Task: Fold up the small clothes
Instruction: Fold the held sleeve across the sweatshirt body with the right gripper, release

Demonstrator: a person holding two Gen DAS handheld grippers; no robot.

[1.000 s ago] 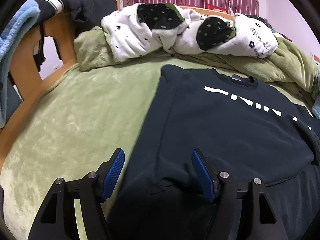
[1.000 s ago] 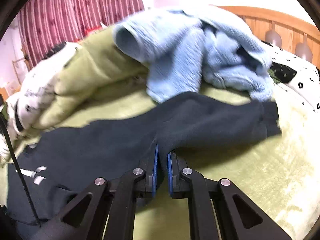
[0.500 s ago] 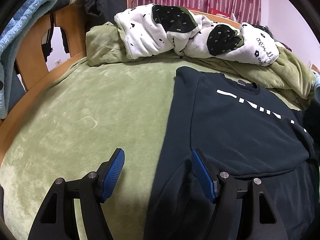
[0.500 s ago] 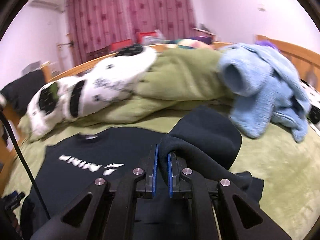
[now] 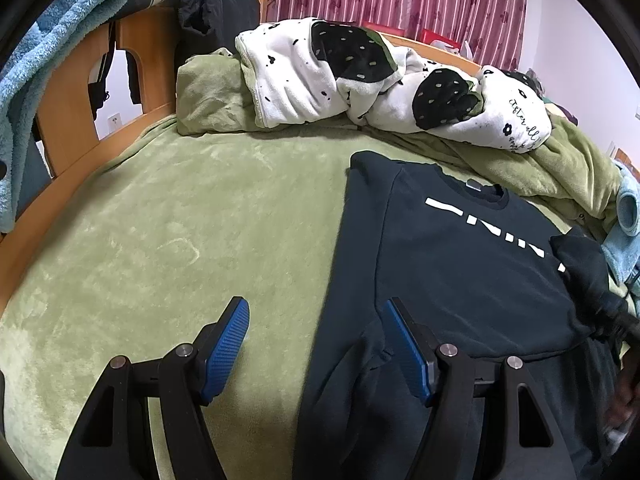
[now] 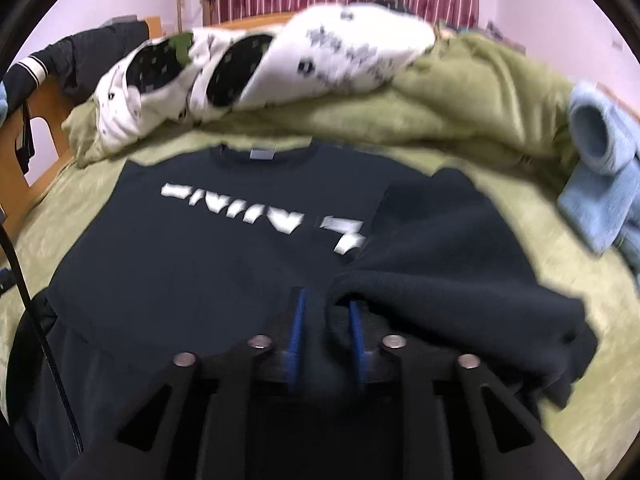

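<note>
A dark navy sweatshirt point(image 5: 460, 264) with white lettering lies face up on the green bed cover point(image 5: 180, 232); it also shows in the right wrist view point(image 6: 208, 256). Its right sleeve point(image 6: 448, 256) is folded over onto the chest. My left gripper point(image 5: 316, 344) is open and empty above the sweatshirt's left edge. My right gripper point(image 6: 326, 320) has its jaws slightly parted with the sleeve cloth bunched between and over the pads; the view is blurred.
A white and black spotted blanket point(image 5: 360, 80) and a bunched green blanket point(image 5: 560, 164) lie behind the sweatshirt. A light blue garment point(image 6: 600, 184) lies at the right. A wooden bed frame point(image 5: 68, 112) with draped clothes stands at the left.
My right gripper carried the sleeve from the right side across onto the sweatshirt's chest and its jaws have parted a little. My left gripper drew back slightly, staying open.
</note>
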